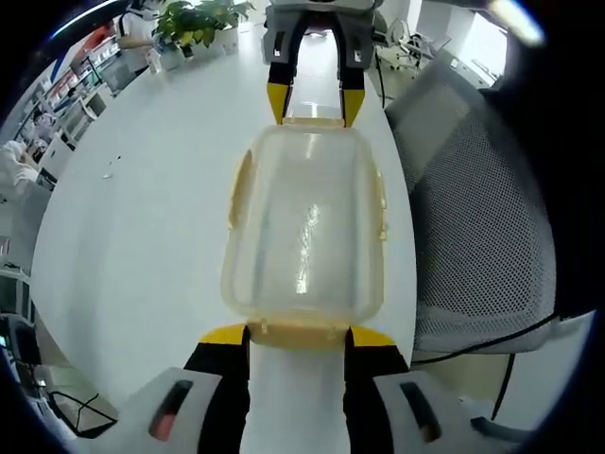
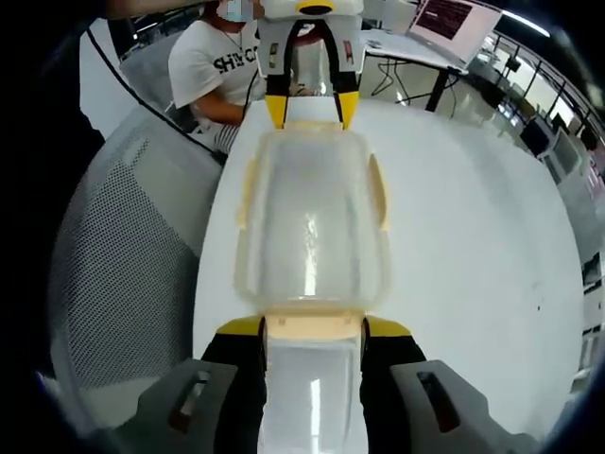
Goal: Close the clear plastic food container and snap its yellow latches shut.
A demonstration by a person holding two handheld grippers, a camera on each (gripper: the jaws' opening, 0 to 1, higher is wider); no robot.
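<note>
The clear plastic container (image 1: pixel 302 227) (image 2: pixel 312 227) lies lengthwise on the white table (image 1: pixel 142 218) (image 2: pixel 473 236), its lid resting on top. Pale yellow side latches (image 1: pixel 236 189) (image 2: pixel 378 194) run along both long edges; whether they are snapped I cannot tell. My left gripper (image 1: pixel 298 336) grips the near end latch (image 1: pixel 298 331), one jaw against each side of it. My right gripper (image 2: pixel 314 328) holds the opposite end latch (image 2: pixel 314 326) the same way. Each gripper appears at the top of the other's view, left gripper (image 2: pixel 312 106), right gripper (image 1: pixel 315 102).
A grey mesh office chair (image 1: pixel 473 218) (image 2: pixel 132 236) stands close against the table edge beside the container. A seated person in a white T-shirt (image 2: pixel 213 66) is beyond the table. Potted plants (image 1: pixel 194 24) stand at the far end, and a desk with a screen (image 2: pixel 454 19).
</note>
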